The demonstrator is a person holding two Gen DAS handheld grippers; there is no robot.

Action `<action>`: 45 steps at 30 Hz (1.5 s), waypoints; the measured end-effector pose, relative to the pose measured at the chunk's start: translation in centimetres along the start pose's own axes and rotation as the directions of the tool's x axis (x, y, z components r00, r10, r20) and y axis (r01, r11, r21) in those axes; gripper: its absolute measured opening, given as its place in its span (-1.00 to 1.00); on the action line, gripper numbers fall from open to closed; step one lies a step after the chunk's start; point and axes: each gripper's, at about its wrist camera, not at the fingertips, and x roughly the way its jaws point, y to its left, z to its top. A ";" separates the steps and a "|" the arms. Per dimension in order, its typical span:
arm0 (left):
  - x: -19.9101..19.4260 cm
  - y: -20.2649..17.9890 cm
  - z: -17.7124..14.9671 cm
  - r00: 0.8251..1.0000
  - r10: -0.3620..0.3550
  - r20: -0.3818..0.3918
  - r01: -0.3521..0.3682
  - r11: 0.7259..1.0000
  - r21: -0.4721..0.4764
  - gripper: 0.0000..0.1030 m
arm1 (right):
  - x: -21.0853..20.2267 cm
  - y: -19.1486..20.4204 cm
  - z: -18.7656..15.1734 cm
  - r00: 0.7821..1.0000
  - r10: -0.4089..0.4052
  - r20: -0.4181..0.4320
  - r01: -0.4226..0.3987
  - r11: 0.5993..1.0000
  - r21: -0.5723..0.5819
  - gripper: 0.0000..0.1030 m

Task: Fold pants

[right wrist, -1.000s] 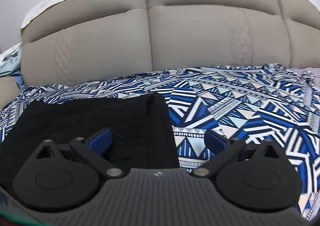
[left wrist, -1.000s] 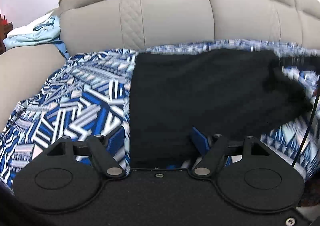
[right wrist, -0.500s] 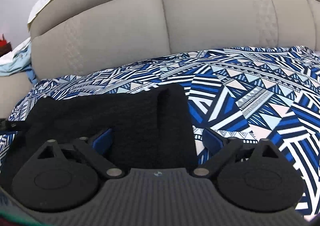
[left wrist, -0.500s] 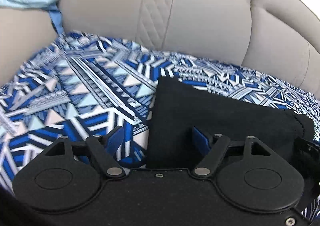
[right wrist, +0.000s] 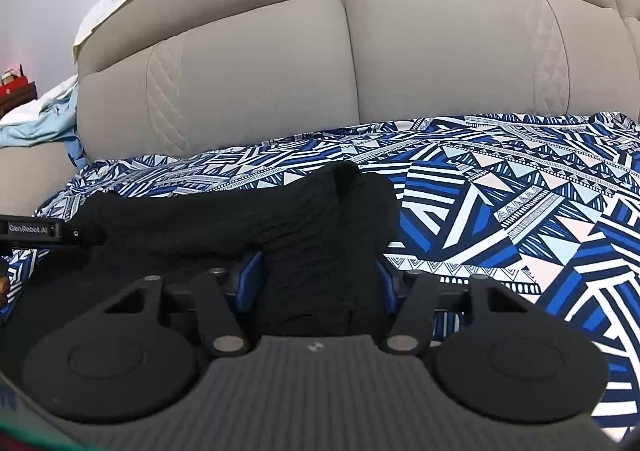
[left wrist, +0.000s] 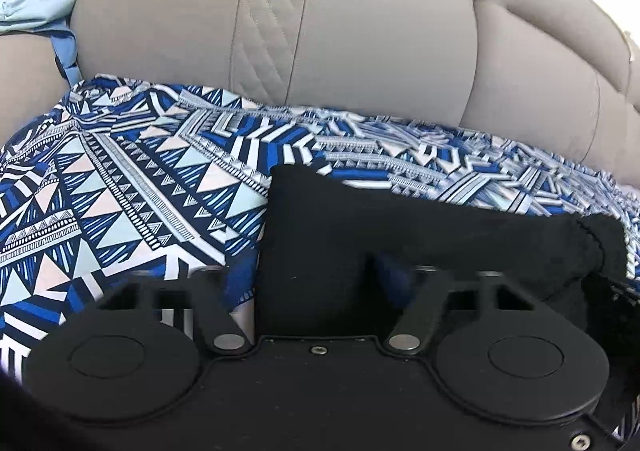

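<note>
Beige padded sofa [right wrist: 256, 63], geometric blue cover [right wrist: 520, 187], both claws (left [left wrist: 312, 283], right [right wrist: 320, 283]) closing onto knitted black pants [right wrist: 320, 219].

Left gripper [left wrist: 310, 283]: smooth black body, two round discs, silver pivot pins, small screws, blue finger pads. Right gripper [right wrist: 318, 283]: ribbed dark-grey housing, black discs and linkage arms, blue pads [right wrist: 250, 283]; the left unit's side reads "GenRobot.AI".
</note>
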 end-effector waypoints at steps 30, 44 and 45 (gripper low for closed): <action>10.5 2.0 9.1 0.951 0.302 0.068 -0.306 0.950 0.058 -0.81 | 10.3 6.0 5.5 1.000 -0.005 0.019 0.005 1.000 0.014 -0.37; 9.8 1.4 8.4 0.939 0.334 0.079 -0.338 0.940 0.048 -0.64 | 11.0 5.4 5.2 1.000 -0.008 -0.014 0.008 0.999 0.039 0.09; 9.5 1.3 8.3 0.937 0.340 0.079 -0.344 0.938 0.048 -0.56 | 11.1 5.3 5.2 1.000 -0.006 -0.018 0.007 0.999 0.048 0.16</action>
